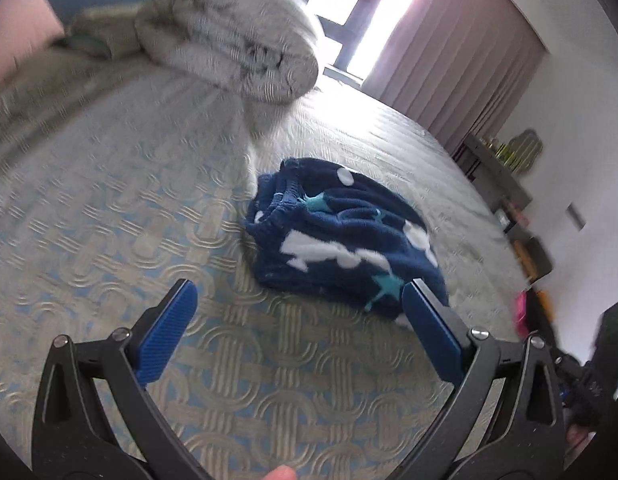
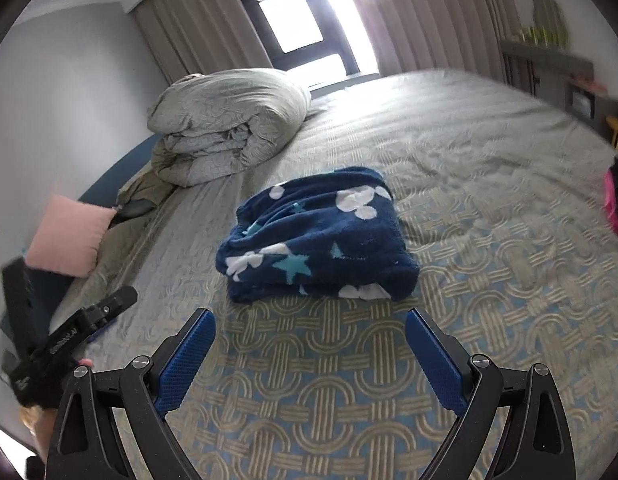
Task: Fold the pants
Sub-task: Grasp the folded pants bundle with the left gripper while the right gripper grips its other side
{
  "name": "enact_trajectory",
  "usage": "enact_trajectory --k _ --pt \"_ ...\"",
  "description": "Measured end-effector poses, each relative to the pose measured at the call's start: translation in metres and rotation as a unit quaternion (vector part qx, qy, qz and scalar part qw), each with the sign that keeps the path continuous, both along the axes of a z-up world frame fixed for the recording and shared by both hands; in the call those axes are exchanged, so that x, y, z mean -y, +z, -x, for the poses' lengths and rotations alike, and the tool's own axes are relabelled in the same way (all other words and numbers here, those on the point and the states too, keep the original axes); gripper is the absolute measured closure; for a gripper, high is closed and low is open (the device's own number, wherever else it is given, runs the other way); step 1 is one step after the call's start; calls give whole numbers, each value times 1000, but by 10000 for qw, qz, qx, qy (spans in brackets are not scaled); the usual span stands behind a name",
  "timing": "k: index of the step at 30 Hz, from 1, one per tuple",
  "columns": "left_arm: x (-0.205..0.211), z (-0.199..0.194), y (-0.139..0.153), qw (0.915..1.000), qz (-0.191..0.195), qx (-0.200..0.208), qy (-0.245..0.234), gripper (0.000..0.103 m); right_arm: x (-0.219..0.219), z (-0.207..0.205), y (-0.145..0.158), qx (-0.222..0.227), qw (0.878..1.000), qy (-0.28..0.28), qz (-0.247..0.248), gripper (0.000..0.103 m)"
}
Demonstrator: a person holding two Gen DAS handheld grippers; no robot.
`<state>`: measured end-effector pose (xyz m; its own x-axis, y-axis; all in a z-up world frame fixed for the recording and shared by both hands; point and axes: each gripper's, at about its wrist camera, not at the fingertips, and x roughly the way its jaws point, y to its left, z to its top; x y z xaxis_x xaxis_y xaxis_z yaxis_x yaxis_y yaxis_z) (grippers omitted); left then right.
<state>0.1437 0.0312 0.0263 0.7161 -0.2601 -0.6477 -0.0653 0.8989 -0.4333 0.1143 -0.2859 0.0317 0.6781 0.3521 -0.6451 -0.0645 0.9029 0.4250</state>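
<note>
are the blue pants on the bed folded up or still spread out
Folded. The pants lie as a compact stacked bundle on the bed, layered edges showing in front, no legs stretched out. Both grippers are open and clear of them.

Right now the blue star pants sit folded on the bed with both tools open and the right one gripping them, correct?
Not quite. The right tool grips nothing: the right wrist view shows it open, short of the pants. The left tool is open too, and they do sit folded on the bed.

Each gripper (image 1: 299, 292) (image 2: 310, 318) has black arms, silver screws and ribbed blue pads (image 1: 167, 340).
</note>
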Motion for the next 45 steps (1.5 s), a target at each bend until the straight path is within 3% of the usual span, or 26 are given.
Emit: enact_trajectory --k 5,13,24,30,35,41,45 --pt "-19 -59 -39 9943 835 -658 -106 1 22 -55 -24 -489 9964 -99 -680 6" --pt "-24 -107 -105 9767 1572 -1457 -68 1 38 -115 -62 -935 9913 -181 -912 6" --pt "0 -131 -116 9635 2212 -1433 -462 1 52 -150 -89 -1241 9855 -246 -1134 6" --pt "13 -149 -132 9625 2084 -1663 -509 1 49 -155 -93 -1291 9848 -203 -1144 6" --pt "28 -164 -127 9653 1923 -1629 -685 1 54 -170 -104 -1448 9812 -78 -1277 6" --pt "47 -186 -124 9643 1779 -1726 -930 1 65 -190 -131 -1877 9650 -10 -1832 6" --pt "48 -196 -125 9609 1947 -1702 -988 1 54 -206 -145 -2009 9537 376 -2208 6"
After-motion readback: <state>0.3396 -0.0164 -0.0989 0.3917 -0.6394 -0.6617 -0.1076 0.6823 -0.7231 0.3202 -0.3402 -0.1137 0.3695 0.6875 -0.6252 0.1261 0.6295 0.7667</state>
